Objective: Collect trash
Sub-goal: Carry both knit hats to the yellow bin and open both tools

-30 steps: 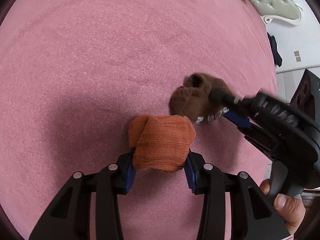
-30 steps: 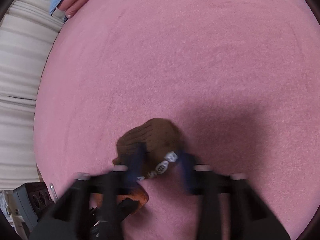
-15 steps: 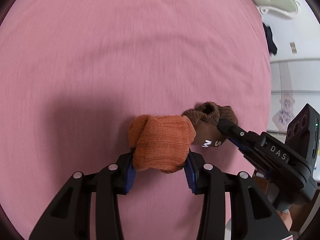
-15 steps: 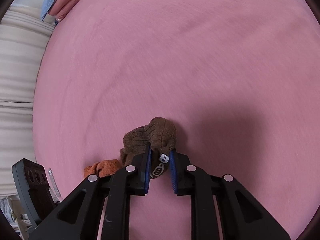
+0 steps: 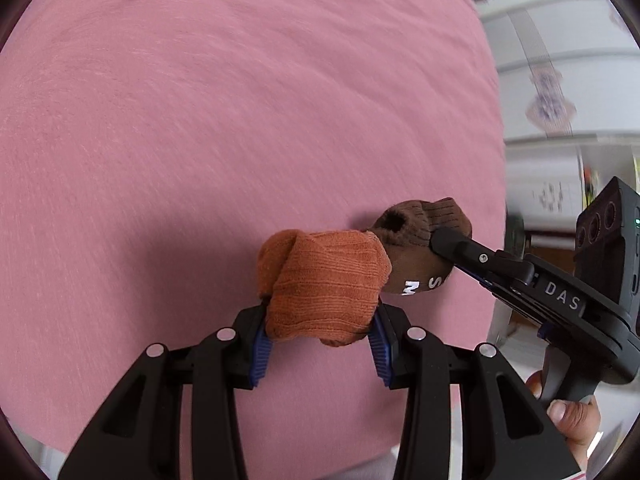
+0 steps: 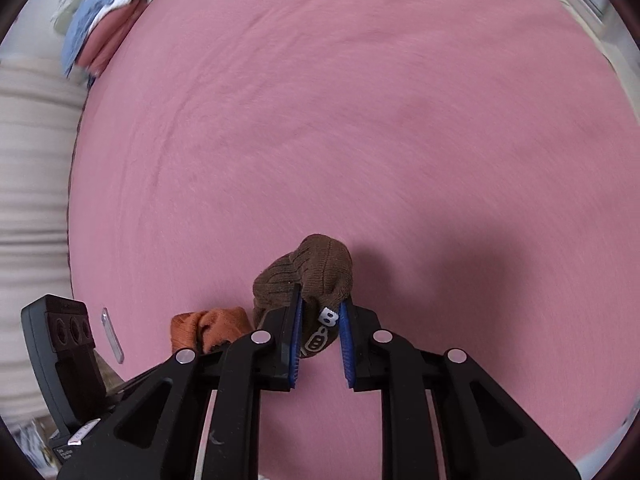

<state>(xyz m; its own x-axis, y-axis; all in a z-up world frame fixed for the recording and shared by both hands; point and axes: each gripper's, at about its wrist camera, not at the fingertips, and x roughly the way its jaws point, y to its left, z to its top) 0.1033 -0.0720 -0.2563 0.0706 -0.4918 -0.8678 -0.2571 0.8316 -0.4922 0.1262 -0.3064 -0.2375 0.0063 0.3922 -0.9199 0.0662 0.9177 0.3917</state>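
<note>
My left gripper (image 5: 320, 344) is shut on a balled orange sock (image 5: 324, 284) and holds it above the pink bedspread (image 5: 200, 120). My right gripper (image 6: 320, 340) is shut on a balled brown sock with white letters (image 6: 312, 276). In the left wrist view the brown sock (image 5: 420, 248) sits just right of the orange one, touching it, with the right gripper (image 5: 448, 244) clamped on it. In the right wrist view the orange sock (image 6: 208, 328) shows at lower left.
The pink bedspread fills both views. Folded blue and pink clothes (image 6: 104, 28) lie at its far left corner. Pale curtains (image 6: 28, 180) hang left of the bed. White furniture and a wall (image 5: 560, 80) stand beyond the right edge.
My right gripper closed on the brown sock, lifted it and brought it beside the orange sock. Both grippers have swung toward the bed's right edge.
</note>
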